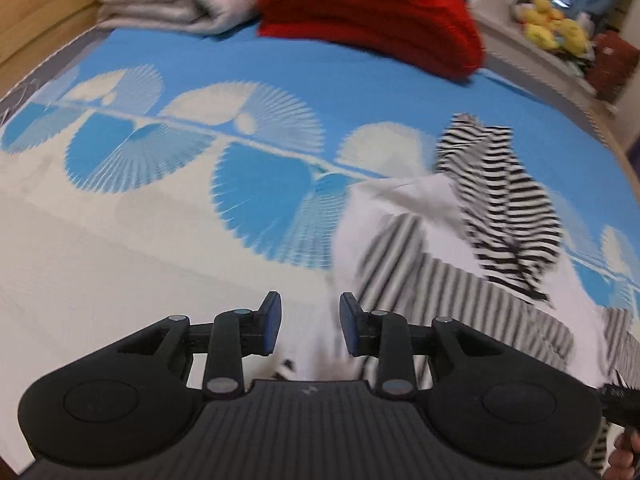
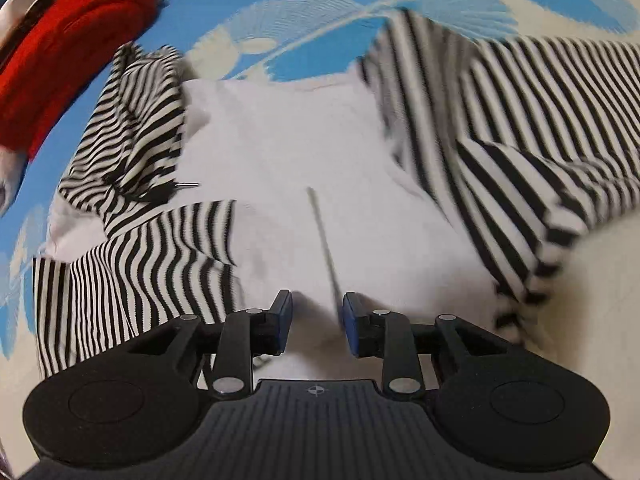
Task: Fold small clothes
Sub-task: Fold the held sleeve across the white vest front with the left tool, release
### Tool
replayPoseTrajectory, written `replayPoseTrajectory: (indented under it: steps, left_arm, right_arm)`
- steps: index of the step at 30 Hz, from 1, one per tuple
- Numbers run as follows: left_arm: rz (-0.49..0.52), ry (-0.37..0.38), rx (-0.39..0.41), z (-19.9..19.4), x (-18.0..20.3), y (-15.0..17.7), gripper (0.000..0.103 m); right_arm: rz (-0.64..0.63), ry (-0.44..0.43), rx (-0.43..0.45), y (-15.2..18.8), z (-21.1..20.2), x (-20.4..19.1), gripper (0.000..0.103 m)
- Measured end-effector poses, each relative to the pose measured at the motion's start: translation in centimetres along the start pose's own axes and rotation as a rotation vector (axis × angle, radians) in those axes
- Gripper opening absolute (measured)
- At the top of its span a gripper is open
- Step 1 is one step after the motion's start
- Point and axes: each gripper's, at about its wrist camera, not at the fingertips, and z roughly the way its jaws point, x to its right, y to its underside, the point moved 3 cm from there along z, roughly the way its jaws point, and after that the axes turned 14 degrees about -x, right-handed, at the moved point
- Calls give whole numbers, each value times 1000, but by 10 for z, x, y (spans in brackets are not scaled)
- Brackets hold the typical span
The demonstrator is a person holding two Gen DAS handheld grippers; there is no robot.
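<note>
Both tools stand with their jaws apart and nothing between the pads. The left tool (image 1: 307,326) hovers over the bed (image 1: 120,240) at the left edge of the striped garment (image 1: 496,208). The right tool (image 2: 316,326) hangs above the garment's white middle panel (image 2: 288,152), its black-and-white sleeves spread on either side. A folded red blanket (image 1: 372,12) lies beyond it.
</note>
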Motion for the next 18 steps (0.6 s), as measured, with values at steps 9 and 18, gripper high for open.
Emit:
replayPoseTrajectory:
  steps: [9,18]
  left_arm:
    - [-1,38,-29,7,4,1,36]
    - [140,47,-98,32,44,24,36]
  right_arm:
    - [-128,-65,380,-2,-77,-24,4]
    - [115,115,201,-11,-54,40,10]
